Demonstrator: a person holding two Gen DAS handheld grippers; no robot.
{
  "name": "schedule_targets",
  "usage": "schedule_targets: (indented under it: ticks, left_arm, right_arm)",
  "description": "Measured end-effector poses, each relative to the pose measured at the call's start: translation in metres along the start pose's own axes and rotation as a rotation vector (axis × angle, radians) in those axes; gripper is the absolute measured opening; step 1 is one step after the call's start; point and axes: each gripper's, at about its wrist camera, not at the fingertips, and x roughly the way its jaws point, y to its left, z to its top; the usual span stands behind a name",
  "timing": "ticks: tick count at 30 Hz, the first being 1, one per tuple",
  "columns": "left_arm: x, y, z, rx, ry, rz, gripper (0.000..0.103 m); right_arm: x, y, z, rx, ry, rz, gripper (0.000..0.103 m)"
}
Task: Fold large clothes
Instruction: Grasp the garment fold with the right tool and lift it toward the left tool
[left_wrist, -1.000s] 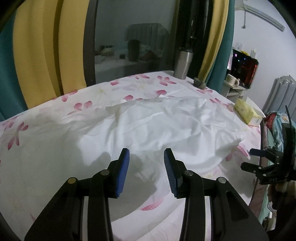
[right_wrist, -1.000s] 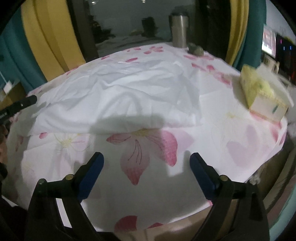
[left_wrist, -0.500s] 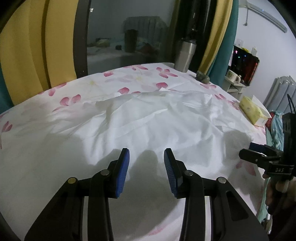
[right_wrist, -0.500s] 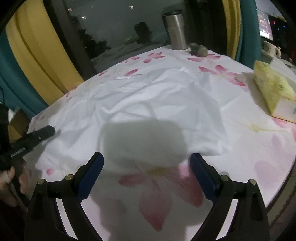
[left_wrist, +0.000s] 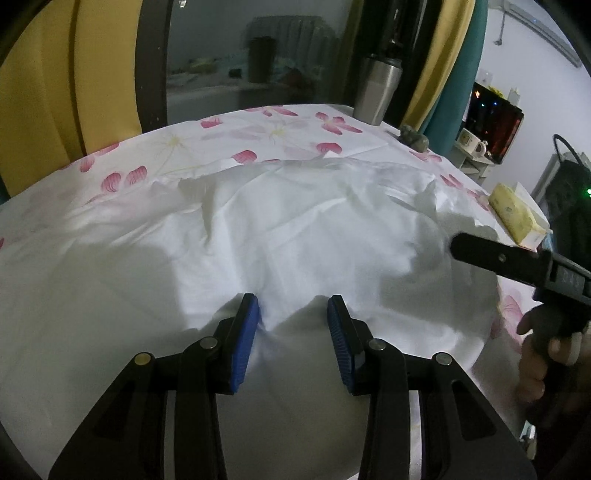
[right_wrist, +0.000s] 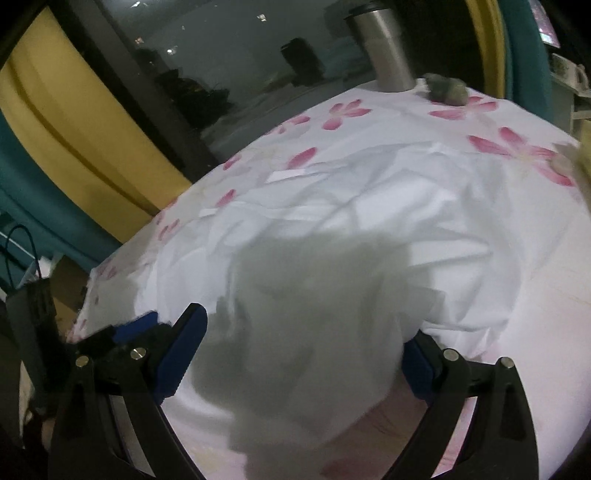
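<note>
While both tongs stand released — left tongs (left_wrist: 293, 319) over the white garment (left_wrist: 295, 229), right tongs (right_wrist: 301, 354) straddling its near hem — I risk pinching the flowered bench cloth (left_wrist: 273, 129) beneath.

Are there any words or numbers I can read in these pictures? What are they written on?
No text reads clearly in either view.
Right gripper: pale marks on its black body, too blurred to read.
Yellow tissue box: small print, too small to read.
White mug: a printed picture, no letters I can make out.
Steel tumbler, white garment and flowered sheet: no writing seen.
</note>
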Motion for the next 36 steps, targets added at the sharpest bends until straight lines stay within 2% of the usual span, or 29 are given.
schedule_targets:
  ticks: [2,4,6,9,11,14,21,26,30,36]
  left_arm:
    - [0.0,0.002,0.0,-0.009,-0.001,-0.009,0.041]
    - [0.0,0.002,0.0,-0.014,-0.002,-0.013,0.041]
    - [0.0,0.003,0.0,-0.019,-0.002,-0.014,0.041]
    - [-0.001,0.004,0.0,-0.029,-0.004,-0.021,0.041]
    - [-0.001,0.004,0.0,-0.029,-0.004,-0.022,0.041]
    - [-0.001,0.005,0.0,-0.029,-0.004,-0.02,0.041]
    - [-0.004,0.003,0.0,-0.018,-0.012,-0.001,0.041]
    - [-0.026,-0.007,0.002,0.069,-0.071,0.059,0.041]
    - [-0.012,0.017,0.002,-0.01,-0.008,0.094,0.042]
    - [-0.008,0.018,0.0,-0.008,-0.002,0.086,0.041]
  right_arm:
    - [0.006,0.005,0.001,0.014,-0.002,0.033,0.092]
    - [0.014,0.012,0.001,0.0,0.013,0.056,0.073]
    - [0.02,0.018,0.001,-0.02,0.015,0.026,0.053]
    - [0.022,0.015,0.003,-0.009,0.016,0.024,0.039]
    - [0.021,0.013,0.004,-0.009,0.017,0.033,0.036]
    - [0.013,0.015,0.004,-0.034,-0.003,0.059,0.026]
    - [0.005,0.021,0.002,-0.047,-0.015,0.068,0.02]
    - [0.003,0.021,0.0,-0.05,-0.021,0.07,0.018]
    - [0.002,0.022,0.0,-0.052,-0.026,0.071,0.018]
    - [-0.003,0.03,0.003,-0.078,-0.039,0.066,0.018]
